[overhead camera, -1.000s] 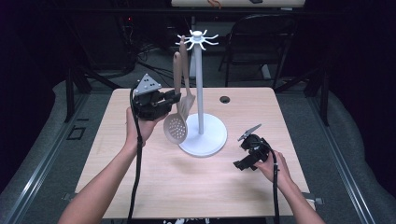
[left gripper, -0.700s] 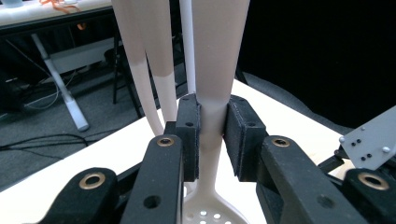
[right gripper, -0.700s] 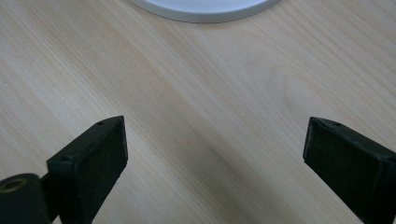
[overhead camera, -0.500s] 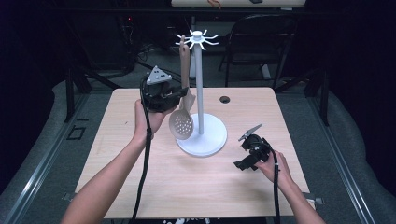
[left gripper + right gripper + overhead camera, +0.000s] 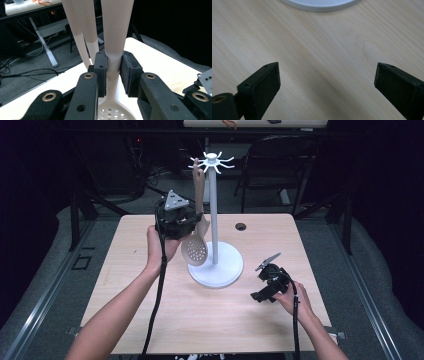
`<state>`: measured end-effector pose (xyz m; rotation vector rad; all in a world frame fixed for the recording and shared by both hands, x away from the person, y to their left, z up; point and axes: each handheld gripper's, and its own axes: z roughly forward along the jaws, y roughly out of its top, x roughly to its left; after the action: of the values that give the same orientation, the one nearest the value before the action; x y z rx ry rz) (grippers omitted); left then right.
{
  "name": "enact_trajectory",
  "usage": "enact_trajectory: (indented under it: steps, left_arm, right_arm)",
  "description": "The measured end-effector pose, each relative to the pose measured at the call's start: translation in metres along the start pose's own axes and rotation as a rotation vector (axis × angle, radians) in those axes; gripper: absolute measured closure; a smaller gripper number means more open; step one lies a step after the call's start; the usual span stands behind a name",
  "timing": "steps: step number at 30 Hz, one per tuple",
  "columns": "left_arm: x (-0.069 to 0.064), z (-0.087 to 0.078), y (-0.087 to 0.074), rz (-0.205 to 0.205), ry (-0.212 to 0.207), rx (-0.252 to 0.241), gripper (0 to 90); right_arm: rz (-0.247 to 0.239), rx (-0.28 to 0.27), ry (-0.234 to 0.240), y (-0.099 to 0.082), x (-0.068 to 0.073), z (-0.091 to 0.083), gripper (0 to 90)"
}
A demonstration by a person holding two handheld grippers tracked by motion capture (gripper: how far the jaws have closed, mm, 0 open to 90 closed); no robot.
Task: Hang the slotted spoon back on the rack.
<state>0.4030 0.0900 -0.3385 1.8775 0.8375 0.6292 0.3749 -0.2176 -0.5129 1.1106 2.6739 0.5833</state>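
Beside the white stand's pole (image 5: 214,215), a pale slotted spoon (image 5: 196,251) is held upright and clear of the worktop (image 5: 150,310), its handle clamped between the jaws of the left gripper (image 5: 113,72). The right gripper (image 5: 327,82) is kept low over the worktop, jaws spread wide with nothing between them.

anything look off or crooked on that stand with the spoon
Nothing damaged or spilled. The slotted spoon isn't hanging free: the left gripper clamps its handle, bowl down, beside the pole of the stand, top end up by the hooks. The stand is upright. The right gripper is open over the table.
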Motion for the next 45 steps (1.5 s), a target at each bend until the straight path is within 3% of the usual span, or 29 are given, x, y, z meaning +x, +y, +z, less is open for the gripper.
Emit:
enact_trajectory:
  steps: [7,9,13,17,21,27,35,37,41,45]
  left_arm:
    - [-0.004,0.002,-0.004,0.0,0.007,-0.037,75.4]
    - [-0.007,0.002,-0.005,0.013,0.026,-0.05,75.1]
    - [-0.008,0.002,-0.005,-0.022,0.044,-0.085,74.9]
    - [-0.009,0.007,-0.006,-0.013,0.032,-0.042,74.5]
    - [-0.009,0.007,-0.006,-0.003,0.038,-0.053,72.5]
    - [-0.011,0.001,-0.012,0.006,0.072,-0.039,41.8]
    - [0.004,-0.016,-0.046,0.013,0.061,0.033,19.4]
    - [0.006,-0.019,-0.052,0.014,0.062,0.048,16.8]
    - [0.019,-0.033,-0.081,0.001,0.061,0.108,14.1]
    - [0.028,-0.042,-0.106,-0.003,0.088,0.162,11.7]
  right_arm:
    - [-0.004,0.002,-0.002,0.0,0.0,0.001,6.2]
    - [-0.003,0.003,-0.002,0.0,0.0,0.0,6.2]
    - [-0.001,0.004,0.001,0.0,-0.001,0.001,6.3]
    - [-0.002,-0.003,0.003,0.0,0.0,0.001,6.3]
    - [-0.003,-0.005,0.006,-0.001,0.0,0.001,6.3]
    - [0.003,-0.006,0.015,0.0,0.0,0.0,6.3]
    - [0.012,-0.013,0.006,-0.001,0.0,-0.002,6.1]
    - [0.014,-0.024,0.013,-0.001,0.0,-0.002,5.9]
    - [0.021,-0.031,0.012,-0.001,0.0,-0.002,5.7]
    - [0.032,-0.041,0.015,-0.002,-0.001,-0.002,5.2]
